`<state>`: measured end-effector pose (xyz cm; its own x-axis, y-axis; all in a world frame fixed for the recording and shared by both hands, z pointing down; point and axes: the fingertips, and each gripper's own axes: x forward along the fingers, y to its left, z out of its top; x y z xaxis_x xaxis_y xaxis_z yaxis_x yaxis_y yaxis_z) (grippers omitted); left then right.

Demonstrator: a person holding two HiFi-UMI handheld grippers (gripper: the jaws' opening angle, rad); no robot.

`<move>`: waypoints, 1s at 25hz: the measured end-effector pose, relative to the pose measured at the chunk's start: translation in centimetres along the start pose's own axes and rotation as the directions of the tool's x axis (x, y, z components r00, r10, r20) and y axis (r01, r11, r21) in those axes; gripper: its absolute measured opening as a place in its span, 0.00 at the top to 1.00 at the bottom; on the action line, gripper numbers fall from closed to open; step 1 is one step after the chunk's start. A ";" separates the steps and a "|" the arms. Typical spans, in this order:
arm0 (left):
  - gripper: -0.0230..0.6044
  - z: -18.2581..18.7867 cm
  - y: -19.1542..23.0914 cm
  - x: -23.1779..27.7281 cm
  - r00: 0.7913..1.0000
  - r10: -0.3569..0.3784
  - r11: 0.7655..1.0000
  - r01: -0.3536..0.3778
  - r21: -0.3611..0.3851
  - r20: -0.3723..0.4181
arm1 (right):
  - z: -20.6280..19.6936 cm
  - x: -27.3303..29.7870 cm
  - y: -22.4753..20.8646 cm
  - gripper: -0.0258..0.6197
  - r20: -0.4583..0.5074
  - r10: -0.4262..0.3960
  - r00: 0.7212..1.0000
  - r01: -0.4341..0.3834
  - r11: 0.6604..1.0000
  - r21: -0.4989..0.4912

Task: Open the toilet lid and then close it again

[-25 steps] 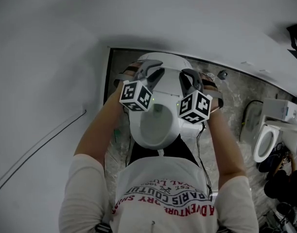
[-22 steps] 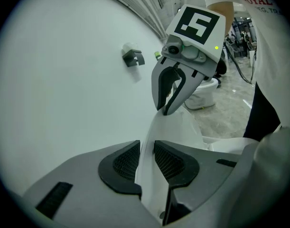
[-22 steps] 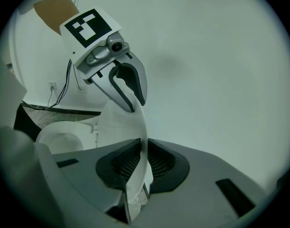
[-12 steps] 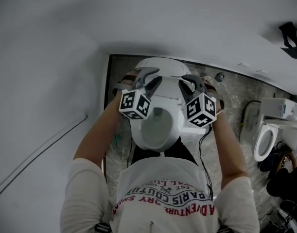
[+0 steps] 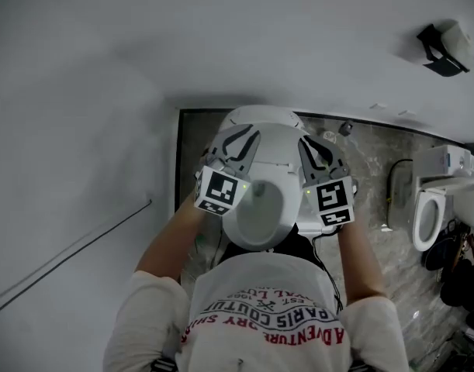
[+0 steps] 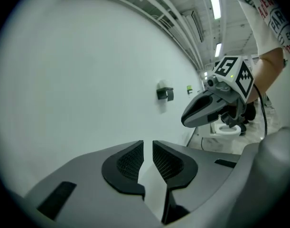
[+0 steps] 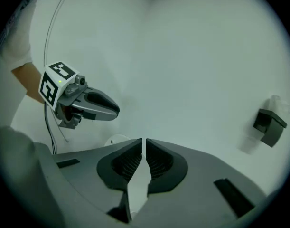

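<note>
Toilet lid (image 5: 266, 119) higher, in both hand-held grippers (image 5: 238, 138) (image 5: 316, 147)

The white toilet lid (image 5: 261, 126) stands lifted open, close to upright.

Legible print found on the person's shirt (image 5: 261, 287) only — upside down in the head view: "PARIS COUTU…" and "ADVENTURE". Smaller lines beside them — not readable.

Dim grey head view; fisheye gripper views darken at the corners.
</note>
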<state>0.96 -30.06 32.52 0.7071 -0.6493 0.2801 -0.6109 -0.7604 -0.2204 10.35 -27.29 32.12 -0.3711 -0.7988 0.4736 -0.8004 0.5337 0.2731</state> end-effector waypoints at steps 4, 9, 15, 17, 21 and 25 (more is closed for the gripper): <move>0.88 2.4 -0.7 -3.3 0.999 0.000 0.996 0.004 -0.083 0.054 | 1.4 -3.3 0.9 0.91 0.034 -0.111 0.993 0.104 0.983 0.151; 0.95 4.0 -1.6 -7.7 0.996 0.032 0.976 -0.013 -0.218 0.084 | 3.1 -6.8 2.3 0.93 0.069 -0.210 0.975 0.180 0.935 0.307; 0.95 6.0 -1.7 -11.9 0.989 0.101 0.948 -0.062 -0.312 0.110 | 4.7 -9.4 3.3 0.93 0.077 -0.277 0.958 0.232 0.902 0.363; 0.95 6.4 -1.8 -13.1 0.987 0.117 0.944 -0.077 -0.321 0.107 | 4.9 -10.2 4.0 0.93 0.077 -0.291 0.954 0.243 0.895 0.375; 0.95 6.5 -1.9 -14.2 0.986 0.129 0.942 -0.089 -0.323 0.103 | 5.3 -11.1 5.1 0.93 0.080 -0.295 0.952 0.243 0.889 0.387; 0.95 7.0 -1.6 -14.1 0.983 0.145 0.944 -0.102 -0.315 0.116 | 5.8 -11.1 5.4 0.93 0.096 -0.292 0.952 0.239 0.899 0.366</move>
<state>-5.56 -19.79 22.36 0.6479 -0.7497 0.1350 -0.7605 -0.6467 0.0581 7.46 -17.16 23.49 -0.1648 -0.9427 0.2902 -0.9809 0.1875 0.0523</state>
